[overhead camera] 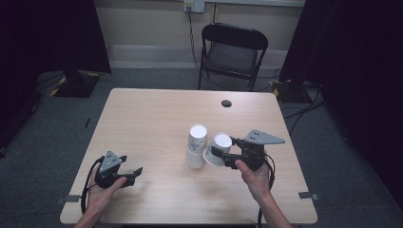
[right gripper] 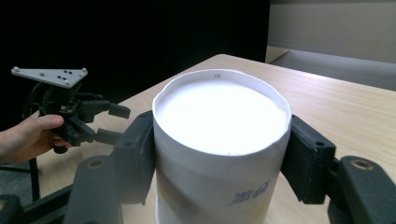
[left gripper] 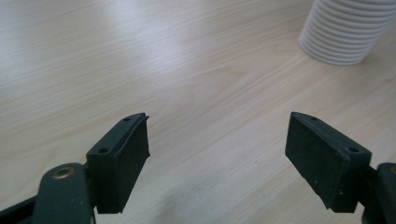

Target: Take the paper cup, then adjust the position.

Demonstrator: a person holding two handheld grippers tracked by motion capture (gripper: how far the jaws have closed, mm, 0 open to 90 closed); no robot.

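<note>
Cup (overhead camera: 219, 148) tilted, pinched between right gripper (overhead camera: 223, 154) fingers, just right of the cup stack (overhead camera: 196, 145) mid-worktop (overhead camera: 142, 123). Left gripper (overhead camera: 135, 172) fingers spread, empty, near left. Risk: cup crushed by hard squeeze, or stack knocked over

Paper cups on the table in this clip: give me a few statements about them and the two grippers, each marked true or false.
1. The right gripper has its jaws closed on a white paper cup. True.
2. The left gripper holds a cup. False: its jaws stand open over bare table.
3. A stack of cups stands upside down near the table's middle. True.
4. The held cup is tilted, beside the stack. True.
5. A folding chair lies tipped over on the table. False: it stands on the floor beyond the table's far edge.
</note>
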